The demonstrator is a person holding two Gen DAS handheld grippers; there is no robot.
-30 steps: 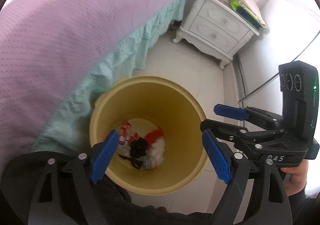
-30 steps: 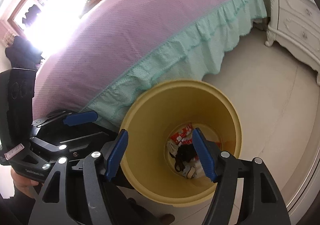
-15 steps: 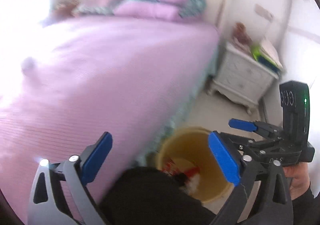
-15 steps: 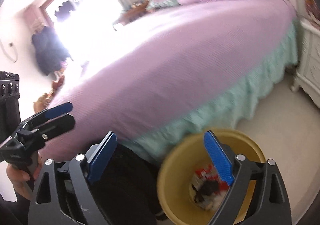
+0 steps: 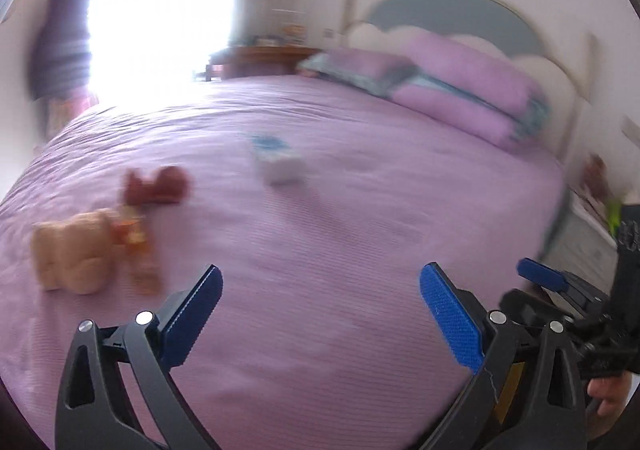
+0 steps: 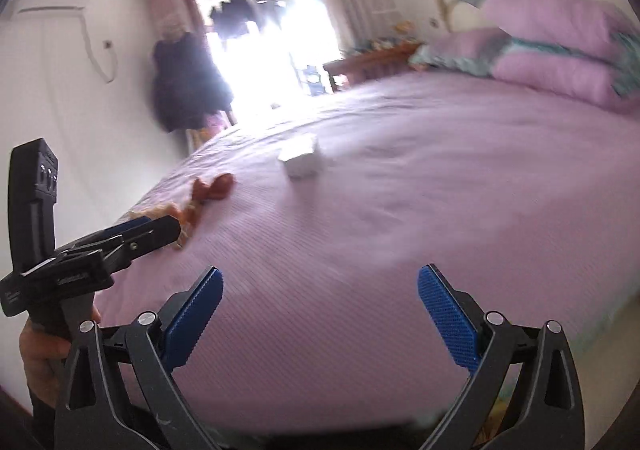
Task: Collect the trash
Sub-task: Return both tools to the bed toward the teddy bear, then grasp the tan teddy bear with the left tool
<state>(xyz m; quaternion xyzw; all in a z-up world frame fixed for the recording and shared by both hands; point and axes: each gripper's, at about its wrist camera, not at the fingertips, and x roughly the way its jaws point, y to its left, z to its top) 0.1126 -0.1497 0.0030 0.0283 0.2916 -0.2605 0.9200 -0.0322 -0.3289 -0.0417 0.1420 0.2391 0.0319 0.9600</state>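
Both grippers, left gripper (image 5: 320,314) wide and empty, right gripper (image 6: 318,316) with jaws opening on nothing, hang over the near bed (image 5: 340,250), so a hasty reach could grab the plush toy (image 5: 72,254) instead of the far-off white carton (image 5: 280,166).

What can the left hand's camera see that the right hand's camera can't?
Only the left camera shows the whole tan plush toy on the bed and the bedside stand at the right edge. Only the right camera shows the air conditioner on the wall and the dark coat hanging by the window. Both show the purple bed, the small white box lying on it, the pillows, the bright window, and each other's gripper, with nothing between the fingers.
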